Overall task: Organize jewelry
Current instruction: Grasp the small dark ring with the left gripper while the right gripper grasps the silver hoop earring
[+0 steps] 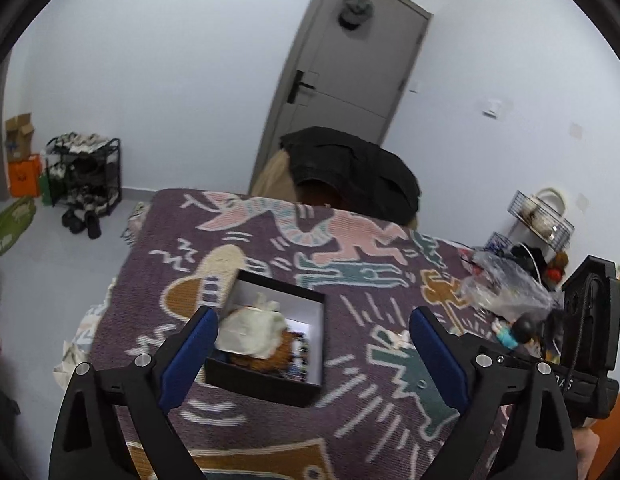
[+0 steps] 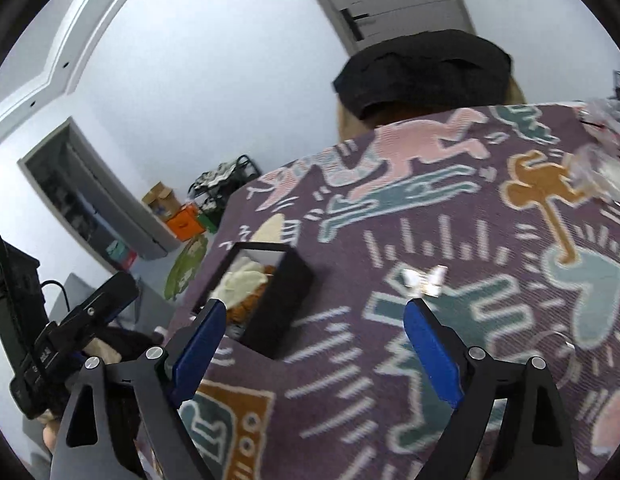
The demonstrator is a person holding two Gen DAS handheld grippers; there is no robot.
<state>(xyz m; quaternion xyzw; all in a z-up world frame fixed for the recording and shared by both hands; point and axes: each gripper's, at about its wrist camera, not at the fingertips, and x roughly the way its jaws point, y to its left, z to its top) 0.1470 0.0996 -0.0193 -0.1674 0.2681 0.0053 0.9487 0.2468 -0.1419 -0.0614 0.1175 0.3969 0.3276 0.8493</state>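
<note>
An open black box (image 1: 270,336) sits on the patterned purple blanket (image 1: 350,420). It holds a white cloth pouch (image 1: 254,328) and orange and beaded pieces. My left gripper (image 1: 312,320) is open and empty, hovering just before the box. A small white butterfly-shaped jewelry piece (image 2: 426,278) lies on the blanket right of the box (image 2: 270,296); it also shows in the left wrist view (image 1: 398,338). My right gripper (image 2: 312,312) is open and empty, with its right fingertip just below the butterfly piece. A thin ring (image 2: 560,338) lies further right.
A crumpled clear plastic bag (image 1: 506,280) and small figures (image 1: 514,330) lie at the blanket's right edge. A black garment (image 1: 350,168) hangs over a chair behind the table. A shoe rack (image 1: 84,172) stands by the far wall, next to a grey door (image 1: 350,80).
</note>
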